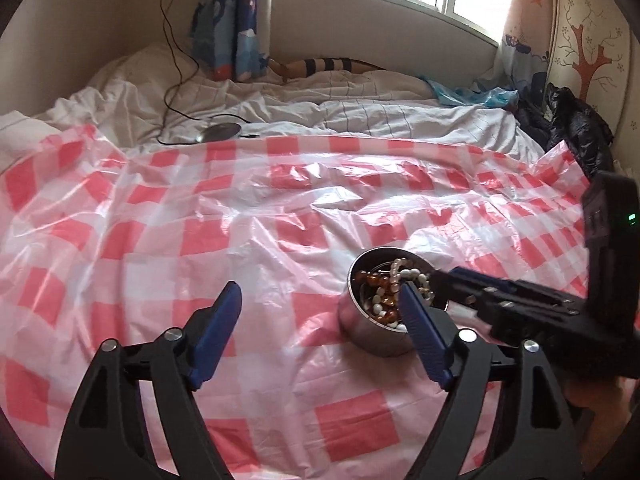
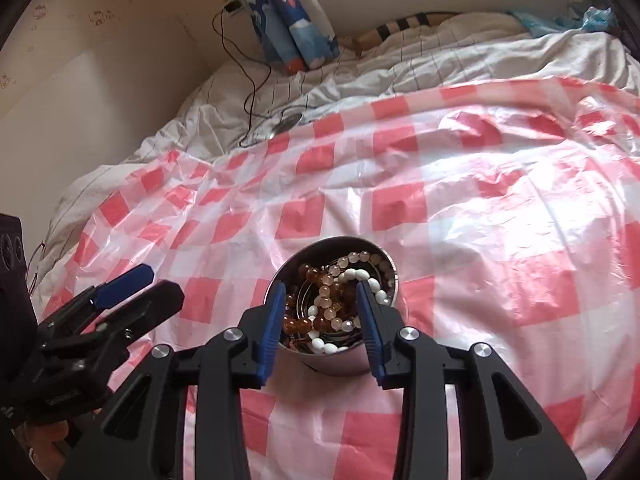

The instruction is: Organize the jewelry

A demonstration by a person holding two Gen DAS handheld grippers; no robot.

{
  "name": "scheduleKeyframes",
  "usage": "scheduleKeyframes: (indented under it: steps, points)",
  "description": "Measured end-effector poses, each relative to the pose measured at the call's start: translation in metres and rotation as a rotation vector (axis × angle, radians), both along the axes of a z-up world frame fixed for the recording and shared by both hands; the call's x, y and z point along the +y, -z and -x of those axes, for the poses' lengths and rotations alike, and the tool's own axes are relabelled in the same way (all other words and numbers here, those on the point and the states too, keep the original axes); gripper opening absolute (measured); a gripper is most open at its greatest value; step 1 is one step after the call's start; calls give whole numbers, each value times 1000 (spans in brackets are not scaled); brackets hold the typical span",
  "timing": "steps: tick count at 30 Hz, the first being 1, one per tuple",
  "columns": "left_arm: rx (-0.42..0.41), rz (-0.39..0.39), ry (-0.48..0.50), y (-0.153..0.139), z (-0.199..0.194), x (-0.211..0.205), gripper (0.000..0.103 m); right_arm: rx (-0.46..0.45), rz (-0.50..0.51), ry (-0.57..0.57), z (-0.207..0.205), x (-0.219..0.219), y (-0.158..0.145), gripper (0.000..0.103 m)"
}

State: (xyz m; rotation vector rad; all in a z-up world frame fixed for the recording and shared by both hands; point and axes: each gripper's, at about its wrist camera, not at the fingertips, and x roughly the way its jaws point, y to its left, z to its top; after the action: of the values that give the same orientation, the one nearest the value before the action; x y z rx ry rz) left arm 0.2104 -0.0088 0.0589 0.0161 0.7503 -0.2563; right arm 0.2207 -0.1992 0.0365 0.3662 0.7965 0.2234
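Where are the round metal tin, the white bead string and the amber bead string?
Round metal tin (image 2: pixel 340 364): right wrist view, outer front wall.
White bead string (image 2: pixel 362 275): right wrist view, top loop.
Amber bead string (image 1: pixel 378 279): left wrist view, upper beads.

A round metal tin (image 2: pixel 332 356) is set upright on the checked sheet, filled with amber and white beads (image 2: pixel 340 300).

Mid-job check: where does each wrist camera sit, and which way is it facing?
Left wrist: on the left gripper, angled down at the checked sheet; own open fingers, right gripper entering from the right.
Right wrist: on the right gripper, looking down into the metal tin; own fingers, left gripper at left.
Shared: tin, beads, sheet.
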Motion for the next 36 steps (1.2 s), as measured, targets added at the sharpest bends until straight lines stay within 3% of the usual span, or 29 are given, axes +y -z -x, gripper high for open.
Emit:
scheduleKeyframes:
  steps: [2,4,6,9,16,22,31,36]
  points:
    - [-11,-20,-24,-1,16,2,85,-50,34,37,28,-4,-13,48]
    - [-11,-38,-49,0,30,2,89,-87,100,98,58,-5,-23,74]
    - [-20,-55,-79,2,45,1,95,-108,167,125,87,-2,-27,80]
    - [-43,-69,-103,6,64,-2,95,-104,243,161,115,5,-22,91]
    - [-26,-123,-71,19,73,-11,95,-111,297,214,125,6,-15,94]
    - [3,-91,-68,20,71,-8,95,-120,302,217,128,6,-18,94]
    - [-11,-142,-36,19,74,-17,95,-114,305,193,125,11,-18,95]
    - [-5,-127,-38,18,73,-15,95,-112,307,192,125,12,-18,95]
